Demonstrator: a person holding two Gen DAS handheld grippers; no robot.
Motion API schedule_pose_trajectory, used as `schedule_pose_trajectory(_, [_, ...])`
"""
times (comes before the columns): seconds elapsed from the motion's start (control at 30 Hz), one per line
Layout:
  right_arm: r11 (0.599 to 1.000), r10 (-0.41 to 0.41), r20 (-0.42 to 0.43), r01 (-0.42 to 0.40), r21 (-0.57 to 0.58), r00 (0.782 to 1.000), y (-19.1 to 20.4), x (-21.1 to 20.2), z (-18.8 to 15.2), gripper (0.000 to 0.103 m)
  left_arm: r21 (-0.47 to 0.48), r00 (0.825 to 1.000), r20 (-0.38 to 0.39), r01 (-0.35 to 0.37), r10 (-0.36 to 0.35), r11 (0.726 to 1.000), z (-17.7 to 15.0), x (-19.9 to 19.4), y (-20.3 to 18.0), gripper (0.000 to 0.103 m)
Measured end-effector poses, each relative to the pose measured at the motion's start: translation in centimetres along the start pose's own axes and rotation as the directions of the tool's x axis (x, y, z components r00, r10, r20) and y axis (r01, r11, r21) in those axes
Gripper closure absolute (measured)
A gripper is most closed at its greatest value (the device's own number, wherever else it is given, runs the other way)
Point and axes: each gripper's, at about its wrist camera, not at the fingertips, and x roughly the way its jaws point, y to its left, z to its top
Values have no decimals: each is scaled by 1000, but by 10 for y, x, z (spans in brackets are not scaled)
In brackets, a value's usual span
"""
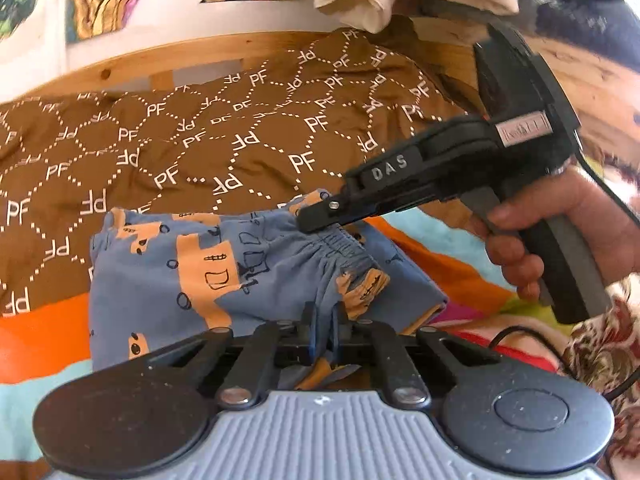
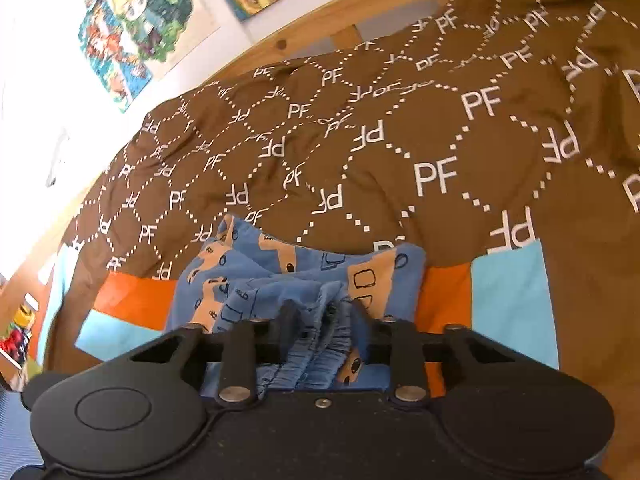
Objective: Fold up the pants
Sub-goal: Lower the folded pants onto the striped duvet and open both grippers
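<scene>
The blue pants (image 1: 200, 264), printed with orange shapes, lie on the bed, partly on a brown duvet (image 1: 160, 140) marked "PF" and partly on an orange and light-blue sheet (image 2: 508, 288). The left gripper (image 1: 324, 320) has its jaws nearly closed, pinching a fold of the pants at their near edge. The right gripper (image 2: 320, 312) has its jaws closed on the gathered elastic waistband (image 2: 304, 356). A hand (image 1: 560, 232) grips the right gripper's handle, right of the pants.
</scene>
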Motion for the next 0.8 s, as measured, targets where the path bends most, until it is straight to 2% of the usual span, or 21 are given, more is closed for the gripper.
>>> schedule_pose_trajectory(0.03, [1000, -1, 7, 1, -1, 1000, 1, -2, 1, 93, -8, 1000, 11, 11, -11, 1000, 1, -3, 1, 96])
schedule_pose_trajectory(0.2, [998, 6, 69, -2, -59, 998, 13, -22, 6, 94, -22, 996, 57, 71, -69, 997, 6, -14, 3, 96])
schedule_pose_trajectory(0.33, [998, -16, 93, 21, -52, 996, 13, -41, 8, 94, -10, 994, 47, 97, -96, 995, 6, -9, -5, 97])
schedule_pose_trajectory(0.5, [994, -91, 64, 94, -53, 994, 3, -42, 0, 94, 6, 993, 6, 119, -119, 993, 0, 7, -11, 95])
schedule_pose_trajectory(0.6, [980, -163, 29, 165, -109, 986, -1, -28, -12, 87, -67, 988, -23, 153, -155, 986, -2, 7, -1, 87])
schedule_pose_trajectory(0.63, [973, -189, 35, 192, -126, 981, 1, -26, -17, 82, -92, 985, -20, 170, -173, 981, -2, 2, 4, 74])
schedule_pose_trajectory(0.67, [970, -199, 50, 204, -131, 979, 3, -28, -19, 76, -107, 984, -19, 176, -179, 979, -1, -3, 8, 53])
schedule_pose_trajectory(0.7, [966, -213, 66, 221, -137, 975, 5, -31, -21, 71, -118, 986, -13, 162, -165, 980, 0, -9, 12, 47])
schedule_pose_trajectory(0.73, [955, -241, 83, 252, -154, 967, 10, -34, -22, 62, -129, 991, -3, 134, -136, 983, 1, -16, 17, 45])
schedule_pose_trajectory(0.8, [930, -288, 124, 308, -202, 950, 20, -41, -26, 56, -153, 996, -15, 81, -84, 985, 1, -25, 29, 45])
